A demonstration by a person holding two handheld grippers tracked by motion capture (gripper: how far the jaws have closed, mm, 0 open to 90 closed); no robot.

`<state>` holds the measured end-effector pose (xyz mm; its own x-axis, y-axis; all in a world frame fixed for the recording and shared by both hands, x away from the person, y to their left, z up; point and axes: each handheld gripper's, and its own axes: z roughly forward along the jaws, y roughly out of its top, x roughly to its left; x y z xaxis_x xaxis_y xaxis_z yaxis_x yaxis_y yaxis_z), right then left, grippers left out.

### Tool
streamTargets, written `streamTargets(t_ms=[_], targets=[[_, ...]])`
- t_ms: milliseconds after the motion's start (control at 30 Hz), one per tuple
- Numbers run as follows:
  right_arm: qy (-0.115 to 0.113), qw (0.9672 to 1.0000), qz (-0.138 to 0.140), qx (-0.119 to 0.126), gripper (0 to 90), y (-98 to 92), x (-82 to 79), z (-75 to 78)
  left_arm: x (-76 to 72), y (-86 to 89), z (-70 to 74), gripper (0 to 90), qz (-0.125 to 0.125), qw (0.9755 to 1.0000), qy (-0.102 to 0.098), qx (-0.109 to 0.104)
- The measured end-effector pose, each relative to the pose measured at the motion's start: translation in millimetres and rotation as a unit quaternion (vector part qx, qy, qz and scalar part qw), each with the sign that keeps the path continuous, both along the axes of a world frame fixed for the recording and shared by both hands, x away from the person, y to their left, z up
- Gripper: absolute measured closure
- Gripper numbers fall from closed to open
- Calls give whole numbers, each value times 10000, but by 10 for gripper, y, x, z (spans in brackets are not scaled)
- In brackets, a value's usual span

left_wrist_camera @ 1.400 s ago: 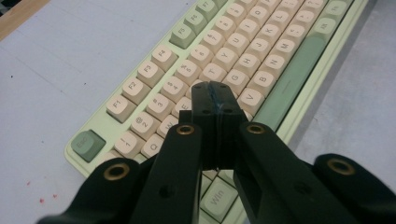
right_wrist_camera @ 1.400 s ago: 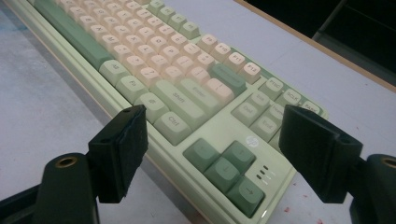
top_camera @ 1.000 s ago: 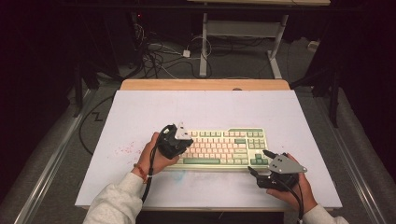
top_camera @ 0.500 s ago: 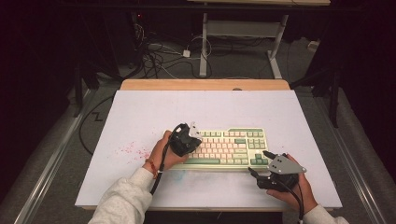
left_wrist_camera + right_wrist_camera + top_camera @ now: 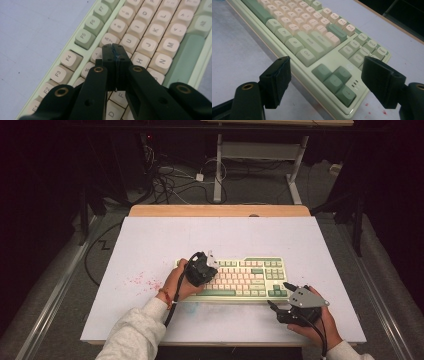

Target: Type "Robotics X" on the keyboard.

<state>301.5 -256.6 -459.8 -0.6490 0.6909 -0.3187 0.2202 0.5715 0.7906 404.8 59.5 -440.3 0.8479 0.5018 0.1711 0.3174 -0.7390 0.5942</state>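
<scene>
Keyboard (image 5: pixel 240 277) lies near the tabletop's (image 5: pixel 150 235) front edge. My left claw (image 5: pixel 115 50) is pressed together, empty, its tip over the keyboard's number row above U. My right claw (image 5: pixel 325 80) stands wide apart at the keyboard's arrow-key corner, gripping nothing.

Both hand-held grippers matte black plastic. Left hand-held gripper (image 5: pixel 202 268): black cable off its 7 o'clock side, brass-ringed screw holes on the jaw arms, blue smear along the pad seam. Right hand-held gripper (image 5: pixel 286 306): grey three-cornered top plate, dark cable. Light grey sleeves (image 5: pixel 131 335); red band (image 5: pixel 166 296) on left wrist.
</scene>
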Motion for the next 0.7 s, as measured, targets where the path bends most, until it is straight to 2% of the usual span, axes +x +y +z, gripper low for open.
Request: streamTargets(t_ms=[167, 433, 600, 700], targets=[[-8, 10000, -15, 43, 242, -10, 2, 8, -40, 57, 80, 850, -16, 9996, -157, -236], [8, 10000, -33, 64, 241, -24, 11, 14, -162, 187, 172, 764, -6, 9981, -463, -399], [26, 10000, -13, 90, 242, -8, 38, 21, -255, 293, 160, 652, -64, 9968, -706, -377], [50, 9999, 0, 107, 242, -4, 55, 19, -320, 359, 153, 507, 41, 9956, -876, -322]])
